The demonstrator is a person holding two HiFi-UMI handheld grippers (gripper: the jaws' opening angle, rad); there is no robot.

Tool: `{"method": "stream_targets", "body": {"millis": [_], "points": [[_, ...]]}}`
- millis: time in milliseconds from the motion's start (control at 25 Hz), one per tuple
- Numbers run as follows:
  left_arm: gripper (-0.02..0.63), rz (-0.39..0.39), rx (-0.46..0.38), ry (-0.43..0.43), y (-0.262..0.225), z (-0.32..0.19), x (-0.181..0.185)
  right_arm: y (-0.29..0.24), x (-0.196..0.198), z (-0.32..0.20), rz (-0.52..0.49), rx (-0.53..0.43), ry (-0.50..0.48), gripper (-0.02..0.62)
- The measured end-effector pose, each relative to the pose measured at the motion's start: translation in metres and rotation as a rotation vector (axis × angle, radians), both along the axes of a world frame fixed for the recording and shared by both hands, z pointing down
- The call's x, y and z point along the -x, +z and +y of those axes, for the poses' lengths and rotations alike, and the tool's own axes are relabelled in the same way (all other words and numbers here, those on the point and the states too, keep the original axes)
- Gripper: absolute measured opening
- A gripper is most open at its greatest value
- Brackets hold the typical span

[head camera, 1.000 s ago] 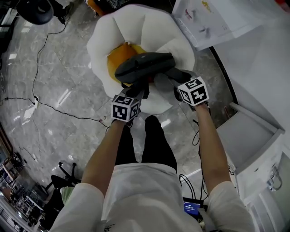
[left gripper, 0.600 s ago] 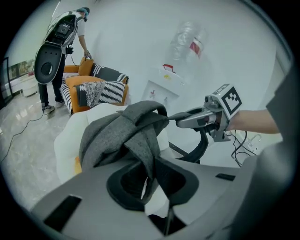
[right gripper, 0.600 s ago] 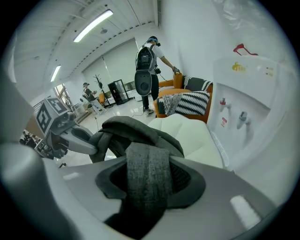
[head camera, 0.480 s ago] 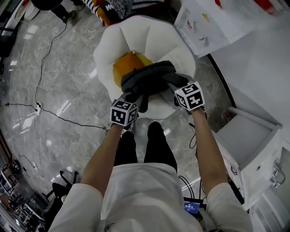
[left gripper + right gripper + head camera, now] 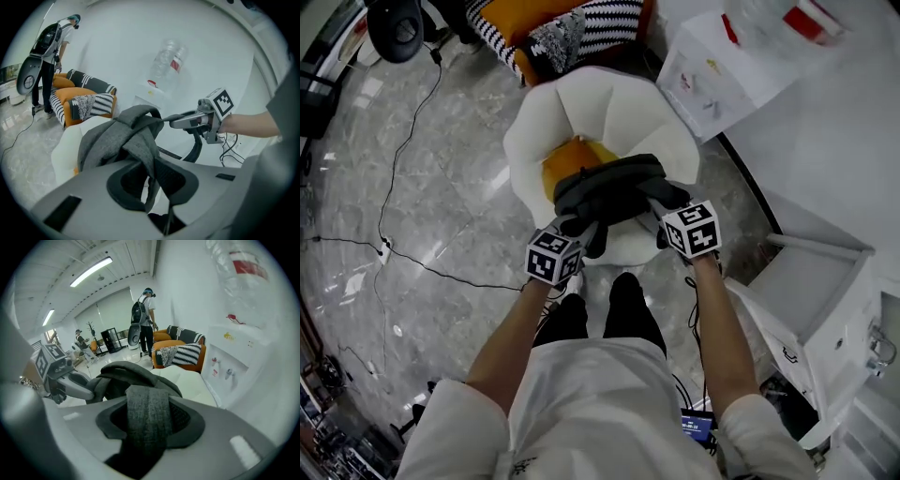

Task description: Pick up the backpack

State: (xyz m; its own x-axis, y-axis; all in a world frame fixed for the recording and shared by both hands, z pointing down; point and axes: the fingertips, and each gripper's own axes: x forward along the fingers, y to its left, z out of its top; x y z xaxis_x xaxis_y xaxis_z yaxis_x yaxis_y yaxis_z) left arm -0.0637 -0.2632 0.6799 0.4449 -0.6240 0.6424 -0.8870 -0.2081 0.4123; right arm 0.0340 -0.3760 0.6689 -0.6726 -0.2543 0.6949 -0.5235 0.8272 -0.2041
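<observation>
- A thin black cable [image 5: 422, 267] trails across the glossy marble floor [image 5: 384, 187] at the far left.
- The left gripper [image 5: 579, 228] points down and forward, its jaws pressed nearly together and pinching a narrow grey strap [image 5: 149, 154] of the backpack.
- The grey backpack [image 5: 609, 187] is slung between the two grippers over the front of the seat. I cannot tell whether its underside touches the cushion.
- Under it stands a white petal-shaped armchair [image 5: 609, 103] with an orange cushion [image 5: 567, 159] showing just behind the bag.
- Behind the chair sits an orange sofa with black-and-white striped cushions [image 5: 600, 23].
- The right gripper [image 5: 664, 202] is tilted down the same way. Its jaws stand part-way apart and clamp a broad grey shoulder strap [image 5: 146, 416] that fills the gap between the pads.
- A white water dispenser [image 5: 712, 70] with a bottle on top stands by the wall to the right of the chair.
- A white cabinet [image 5: 811, 291] stands at the far right.
</observation>
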Motion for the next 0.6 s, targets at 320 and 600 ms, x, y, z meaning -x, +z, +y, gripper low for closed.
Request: {"method": "stream_targets", "body": {"millis": [320, 600], "points": [[0.043, 0.013, -0.099, 0.053, -0.059, 0.002, 0.013, -0.062, 0.009, 0.006, -0.058, -0.073, 0.069, 0.163], [0.043, 0.0, -0.21, 0.079, -0.111, 0.001, 0.026, -0.116, 0.02, 0.009, -0.09, -0.15, 0.09, 0.163]]}}
